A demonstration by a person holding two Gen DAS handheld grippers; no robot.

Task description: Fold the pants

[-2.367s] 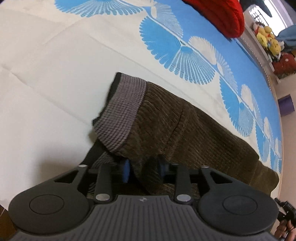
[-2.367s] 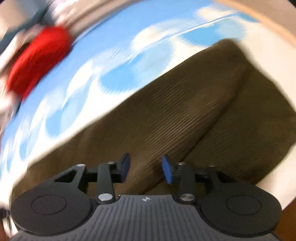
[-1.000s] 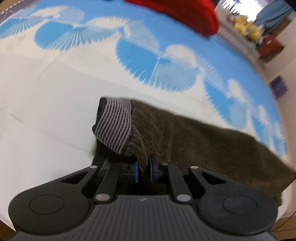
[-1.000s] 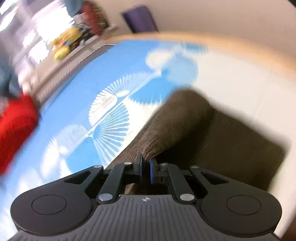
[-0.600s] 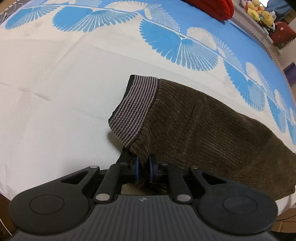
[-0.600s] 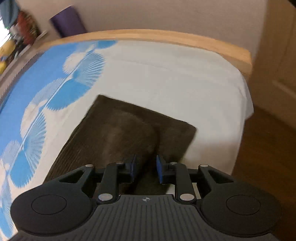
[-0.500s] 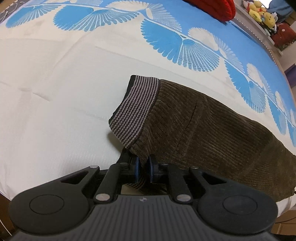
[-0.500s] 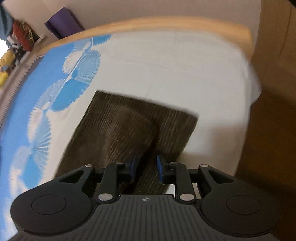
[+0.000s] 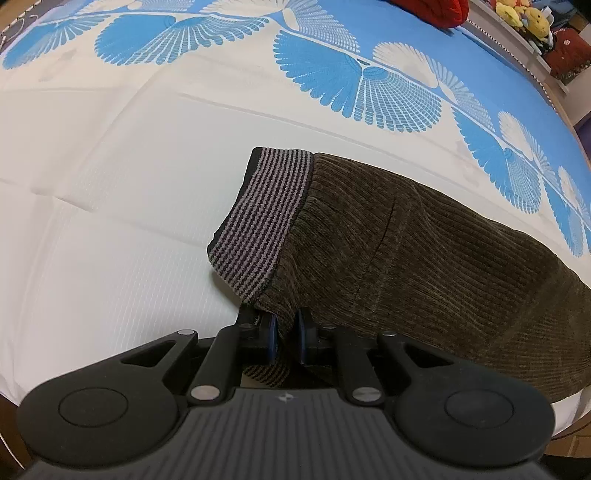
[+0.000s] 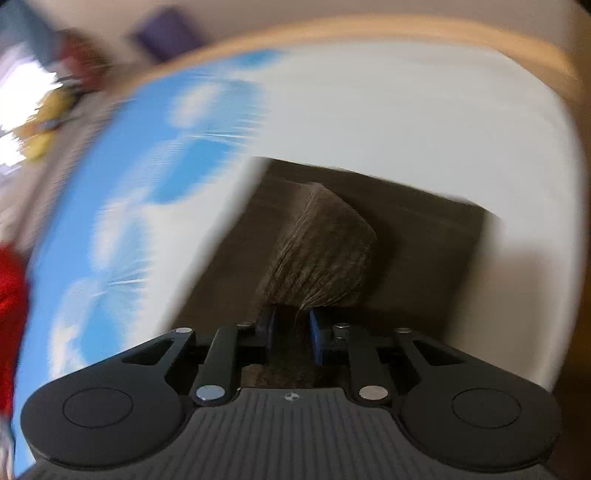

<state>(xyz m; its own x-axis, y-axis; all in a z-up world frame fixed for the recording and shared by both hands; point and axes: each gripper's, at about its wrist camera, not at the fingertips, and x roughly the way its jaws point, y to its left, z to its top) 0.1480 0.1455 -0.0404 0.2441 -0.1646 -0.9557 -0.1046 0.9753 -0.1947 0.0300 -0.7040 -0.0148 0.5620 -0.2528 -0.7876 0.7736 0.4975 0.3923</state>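
Dark brown corduroy pants (image 9: pixel 406 251) lie across the white and blue bed sheet (image 9: pixel 110 184), their grey striped waistband (image 9: pixel 266 221) nearest me. My left gripper (image 9: pixel 286 332) is shut on the near edge of the cloth just beside the waistband. In the blurred right wrist view the leg end of the pants (image 10: pixel 424 236) lies flat near the bed's corner. A raised hump of cloth (image 10: pixel 325 251) runs into my right gripper (image 10: pixel 291 334). Its jaws are closing, and the blue pads pinch the cloth.
A red cushion (image 9: pixel 432 11) and yellow plush toys (image 9: pixel 524 16) sit at the far side. A wooden bed frame (image 10: pixel 369 33) rims the mattress, with a purple object (image 10: pixel 166 33) beyond it. The mattress edge drops to the floor right of the leg end.
The right gripper loosened its tight pinch, swung down towards the leg end on the bed and now narrows on a hump of cloth. The left gripper kept its grip and hardly moved.
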